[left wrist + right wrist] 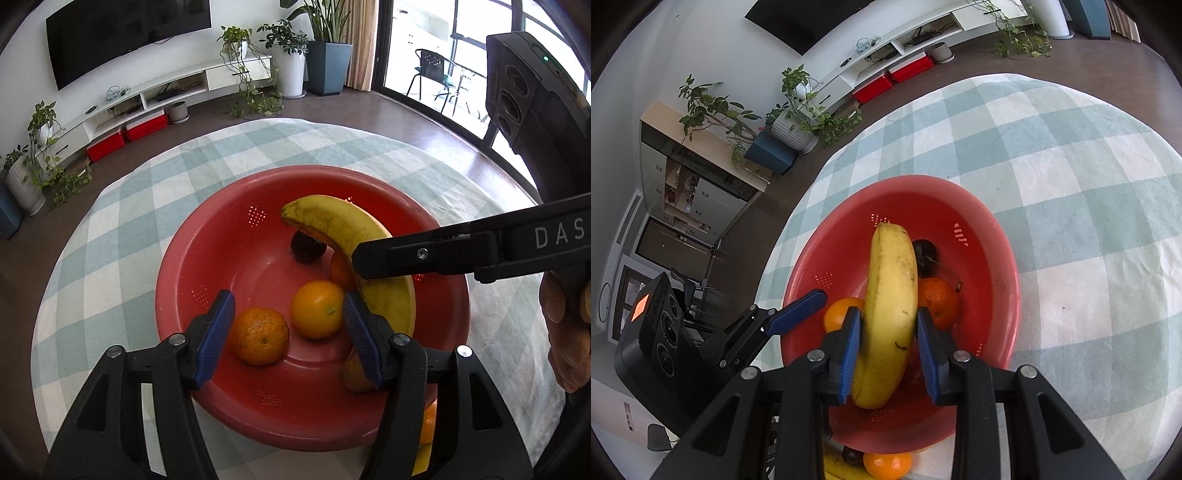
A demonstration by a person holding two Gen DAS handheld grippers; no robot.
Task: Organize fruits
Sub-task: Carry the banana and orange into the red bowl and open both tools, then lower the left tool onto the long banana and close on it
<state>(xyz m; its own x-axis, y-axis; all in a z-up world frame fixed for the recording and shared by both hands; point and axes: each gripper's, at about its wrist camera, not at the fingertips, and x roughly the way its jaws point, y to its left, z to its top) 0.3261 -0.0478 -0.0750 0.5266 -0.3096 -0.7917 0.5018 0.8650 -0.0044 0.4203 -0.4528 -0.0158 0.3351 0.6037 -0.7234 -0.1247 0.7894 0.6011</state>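
Banana point(892, 314) points lengthwise away from right tongs point(888, 354) gripping it.

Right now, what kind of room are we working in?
Most likely a home living room: a wall-mounted TV above a low white media shelf, potted plants, and a table with a checked cloth.

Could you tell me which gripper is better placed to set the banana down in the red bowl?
Right: the right gripper has the banana between its pads above the red bowl; the left gripper hovers open, empty.

Banana point(354, 236) and oranges point(258, 336) in bowl point(229, 417)
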